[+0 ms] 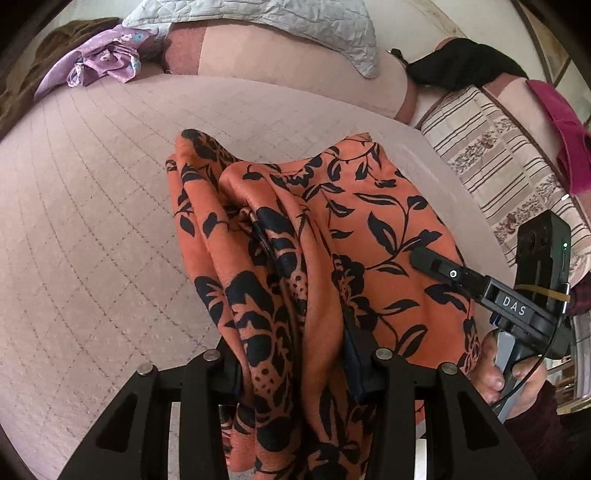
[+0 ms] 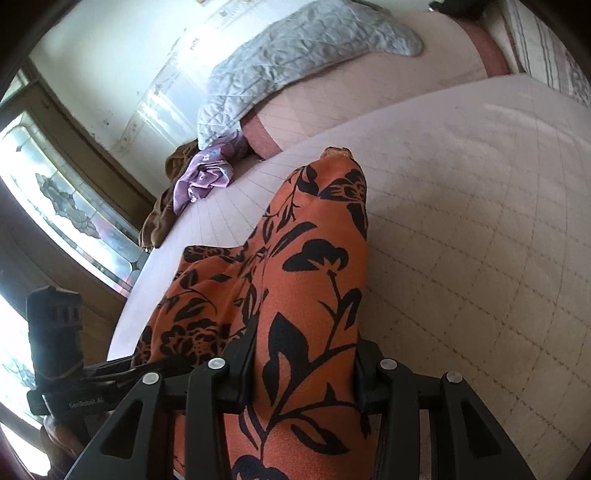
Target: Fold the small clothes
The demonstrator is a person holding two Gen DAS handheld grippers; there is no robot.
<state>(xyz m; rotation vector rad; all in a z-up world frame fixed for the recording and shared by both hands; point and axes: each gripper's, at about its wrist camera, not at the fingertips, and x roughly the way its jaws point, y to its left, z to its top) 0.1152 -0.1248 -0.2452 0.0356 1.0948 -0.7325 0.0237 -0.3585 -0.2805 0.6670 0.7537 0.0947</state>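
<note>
The orange cloth [image 1: 295, 266] with black flowers and leaves is held up over the bed [image 1: 92, 221], bunched into long folds, with a gripper on each end. The left gripper [image 1: 295, 354] has a thick gather of the cloth between its jaws; the jaws stand partly closed and press on the fabric from both sides, and more cloth hangs down below them. The right gripper [image 2: 303, 380] grips another bunch in the same way, jaws partly closed on the fabric, which runs forward from it to a narrow tip [image 2: 338, 155] over the bed.

In the left wrist view the right gripper [image 1: 436, 264] comes in from the right edge with the cloth at its tips, and fingers [image 1: 491, 376] of the hand [image 1: 517, 384] holding it show below. In the right wrist view the left gripper [image 2: 155, 363] shows at the lower left.

The bed has a pale pink quilted cover. At its far side lie a crumpled purple garment [image 1: 107, 59] and a brown one [image 2: 162, 206] beside it, with a grey-blue quilted cover [image 1: 266, 26] near them. A black cloth [image 1: 461, 66], a pink cloth [image 1: 561, 122] and a striped patterned cushion [image 1: 491, 162] are to the right.
</note>
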